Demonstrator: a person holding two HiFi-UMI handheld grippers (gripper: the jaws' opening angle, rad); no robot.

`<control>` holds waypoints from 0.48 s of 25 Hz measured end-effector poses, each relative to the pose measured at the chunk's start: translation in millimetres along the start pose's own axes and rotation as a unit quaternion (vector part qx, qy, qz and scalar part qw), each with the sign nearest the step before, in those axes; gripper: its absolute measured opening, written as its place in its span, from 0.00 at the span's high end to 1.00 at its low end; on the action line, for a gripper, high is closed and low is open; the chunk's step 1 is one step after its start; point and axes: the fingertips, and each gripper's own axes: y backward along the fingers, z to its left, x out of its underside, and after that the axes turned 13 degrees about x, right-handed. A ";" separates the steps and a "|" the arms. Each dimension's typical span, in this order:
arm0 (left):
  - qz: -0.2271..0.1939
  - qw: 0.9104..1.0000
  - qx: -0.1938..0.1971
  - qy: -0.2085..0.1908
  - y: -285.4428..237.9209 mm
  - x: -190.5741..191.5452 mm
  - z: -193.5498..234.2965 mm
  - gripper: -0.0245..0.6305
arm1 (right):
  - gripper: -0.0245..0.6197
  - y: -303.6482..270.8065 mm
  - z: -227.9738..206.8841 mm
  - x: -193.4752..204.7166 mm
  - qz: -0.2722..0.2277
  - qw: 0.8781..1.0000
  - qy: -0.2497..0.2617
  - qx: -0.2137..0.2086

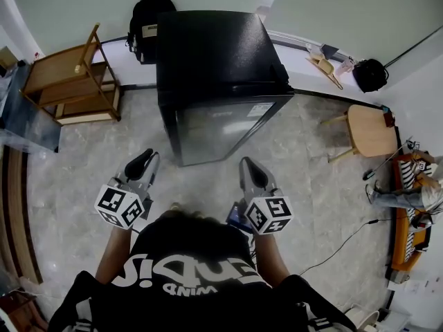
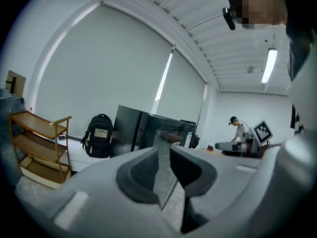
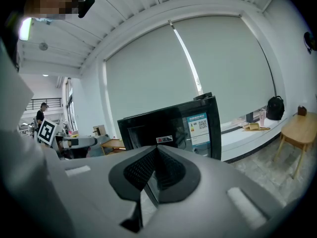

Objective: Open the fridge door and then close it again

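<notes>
Head view: the black fridge (image 1: 214, 81) stands on the tiled floor (image 1: 83, 185) against the back wall, its door shut and facing the person. Both grippers are held level in front of the door, well apart from it and from each other. The left gripper (image 1: 143, 163) is off the door's left corner. Its jaws stand slightly apart with a narrow gap, and nothing is between them. The right gripper (image 1: 250, 169) is off the door's right half. In the right gripper view its jaws meet at the tips, closed on nothing. A black backpack (image 1: 145, 23) leans against the wall just left of the fridge. A wooden shelf rack (image 1: 69, 81) stands further left. A round wooden stool (image 1: 370, 130) stands to the right of the fridge.
</notes>
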 end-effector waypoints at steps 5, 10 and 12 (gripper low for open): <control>0.000 1.000 -0.026 -0.008 12.0 4.2 3.3 0.94 | 0.97 2.5 1.0 -1.0 -0.003 1.000 0.001 -0.001; -0.006 0.999 -0.040 -0.018 11.5 0.8 5.5 0.96 | 0.97 3.9 2.2 -2.2 -0.006 1.000 0.003 -0.003; -0.006 0.999 -0.041 -0.020 10.1 1.6 5.9 0.96 | 0.97 4.5 2.2 -0.6 -0.007 1.000 0.009 -0.002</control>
